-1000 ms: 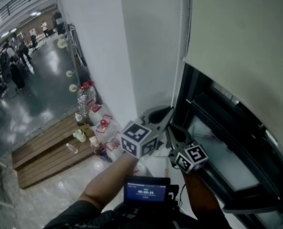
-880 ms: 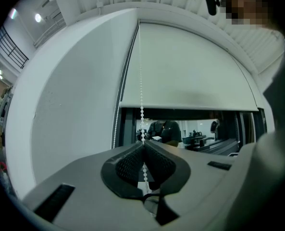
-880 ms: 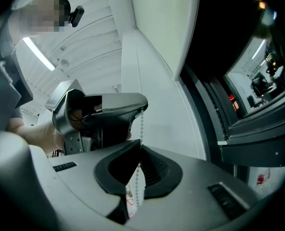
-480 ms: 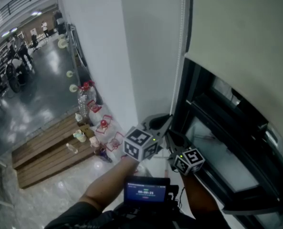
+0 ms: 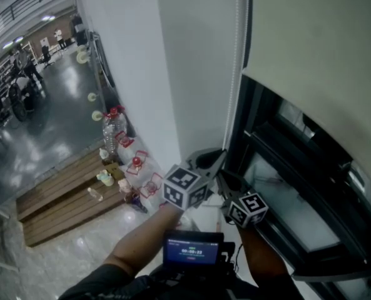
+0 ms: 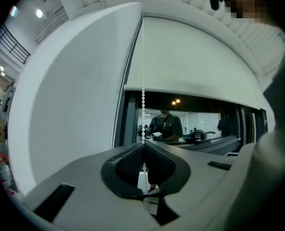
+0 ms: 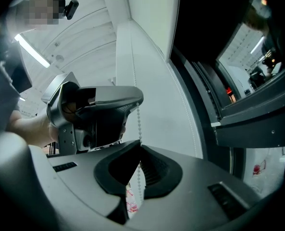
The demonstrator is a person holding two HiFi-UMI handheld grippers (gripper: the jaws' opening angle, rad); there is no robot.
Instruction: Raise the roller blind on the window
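Clenched with the left tool [image 6: 143, 147] on the bead chain [image 6: 143, 93], at a spot where the strand hangs straight down in front of the window [image 6: 204, 124]. Clenched likewise with the right tool [image 7: 140, 150], lower on the same strand and just beneath the left tool. Probably stacked this way for a hand-over-hand pull: kept taut with one tool while shifted with the other, so no slipping back under the blind's weight. Held level and close to the frame, likely to keep the pull in line with the chain's run and not drag it sideways. Above, the roller blind [image 5: 316, 49], partly raised, bottom edge across the upper part of the window and dark glass bare beneath; more lifting judged needed. No desk here: only a white wall [image 5: 191, 61] to the left of the frame, and beyond it a glossy floor [image 5: 54, 136] with a wooden platform [image 5: 66, 199] and red-capped bottles [image 5: 113, 127] beside it.
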